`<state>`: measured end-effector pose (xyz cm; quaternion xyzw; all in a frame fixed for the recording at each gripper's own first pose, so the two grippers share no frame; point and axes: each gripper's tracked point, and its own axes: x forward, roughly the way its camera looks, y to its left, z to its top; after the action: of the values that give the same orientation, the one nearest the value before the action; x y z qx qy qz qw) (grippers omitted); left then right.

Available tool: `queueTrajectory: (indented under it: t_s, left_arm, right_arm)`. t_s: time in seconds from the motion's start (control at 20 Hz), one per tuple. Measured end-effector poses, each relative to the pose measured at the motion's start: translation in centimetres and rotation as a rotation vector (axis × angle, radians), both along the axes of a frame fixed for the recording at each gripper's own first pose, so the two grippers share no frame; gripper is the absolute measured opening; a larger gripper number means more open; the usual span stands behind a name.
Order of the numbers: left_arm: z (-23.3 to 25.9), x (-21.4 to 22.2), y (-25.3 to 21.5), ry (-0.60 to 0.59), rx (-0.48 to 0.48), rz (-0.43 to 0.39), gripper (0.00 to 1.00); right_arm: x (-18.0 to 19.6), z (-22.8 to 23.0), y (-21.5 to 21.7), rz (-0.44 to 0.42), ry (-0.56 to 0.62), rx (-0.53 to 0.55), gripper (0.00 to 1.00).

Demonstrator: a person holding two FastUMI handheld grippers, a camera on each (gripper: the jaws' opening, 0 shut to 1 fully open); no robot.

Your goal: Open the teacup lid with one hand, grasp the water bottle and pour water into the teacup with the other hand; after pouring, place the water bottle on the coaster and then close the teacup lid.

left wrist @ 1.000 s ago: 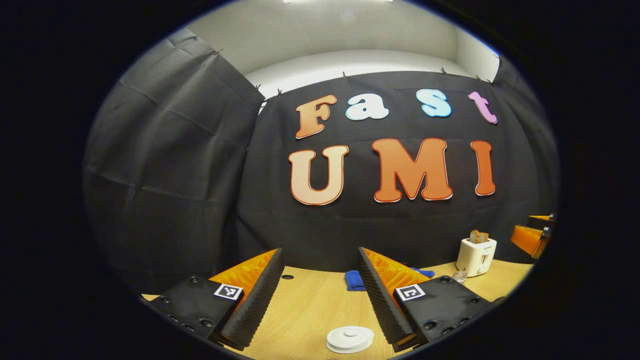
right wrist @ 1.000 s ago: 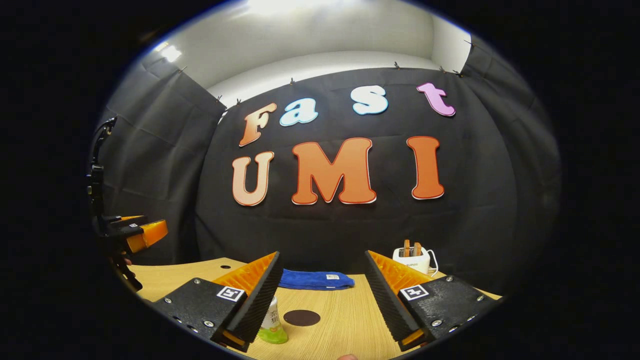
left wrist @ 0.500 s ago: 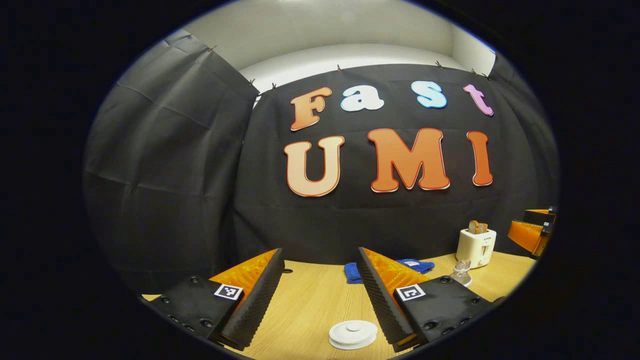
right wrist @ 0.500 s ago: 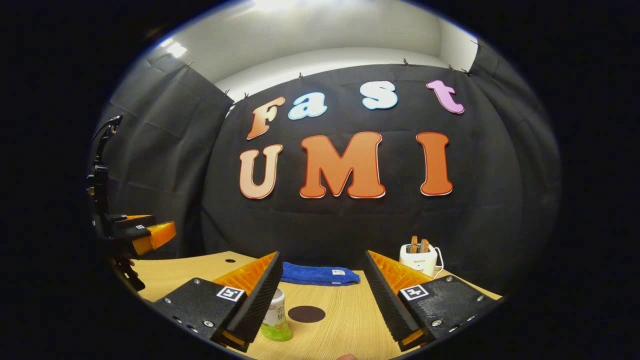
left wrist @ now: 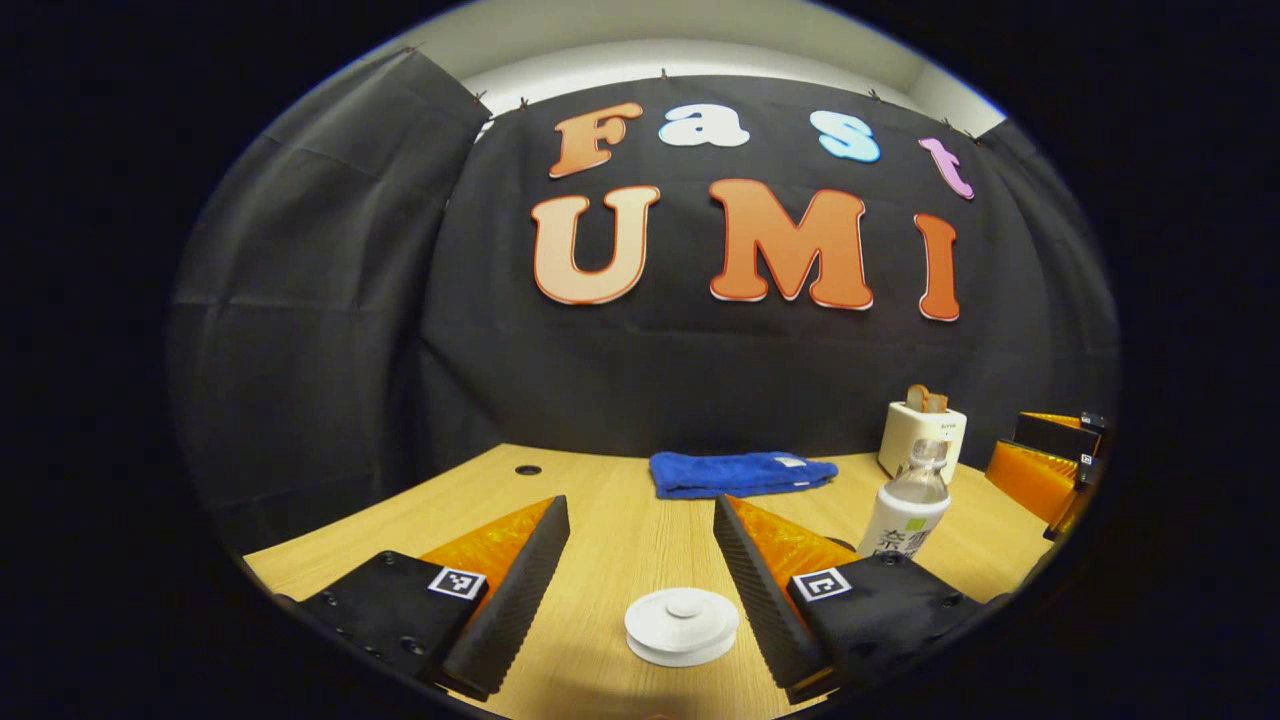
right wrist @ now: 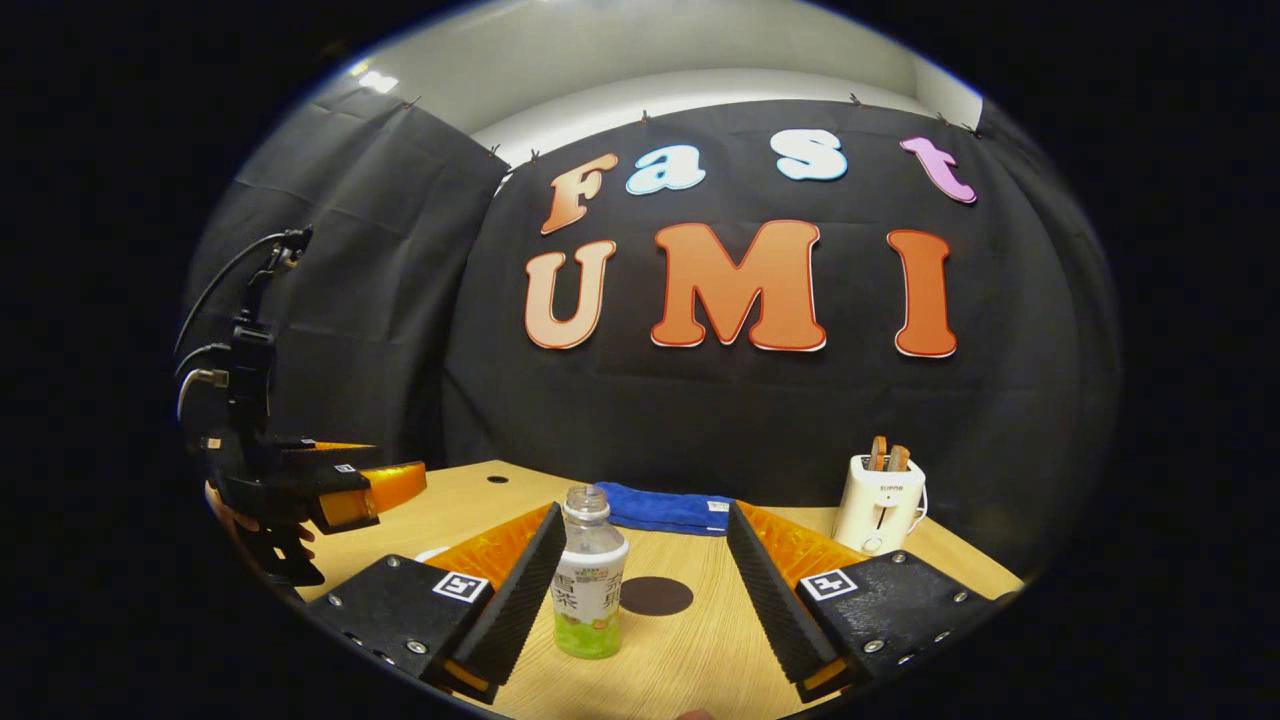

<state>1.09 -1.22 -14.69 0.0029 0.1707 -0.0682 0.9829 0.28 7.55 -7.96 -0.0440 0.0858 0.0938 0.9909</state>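
Both views face the wall, sharing toaster (left wrist: 921, 438).

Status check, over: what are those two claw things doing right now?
Left gripper open above white round teacup lid. Right gripper open around clear plastic water bottle, not gripping. Lid on; nothing blocking.

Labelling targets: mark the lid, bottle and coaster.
lid (left wrist: 682, 627), left gripper view, its top.
bottle (right wrist: 590, 590), right gripper view, its label.
coaster (right wrist: 657, 596), right gripper view, its centre.
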Motion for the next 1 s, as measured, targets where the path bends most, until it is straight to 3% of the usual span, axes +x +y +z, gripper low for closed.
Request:
queueTrajectory:
  t_s: [0.6, 1.0]
  left_arm:
    - [-8.4, -0.3, -2.0, 0.167, 0.092, -0.081, 0.95]
    - [-10.1, 0.1, -3.2, 0.182, 0.178, -0.12, 0.79]
  right_arm:
    - [-0.2, -5.4, 1.7, 0.074, 0.104, -0.033, 0.98]
    - [0.4, -7.4, 2.0, 0.094, 0.145, -0.056, 0.98]
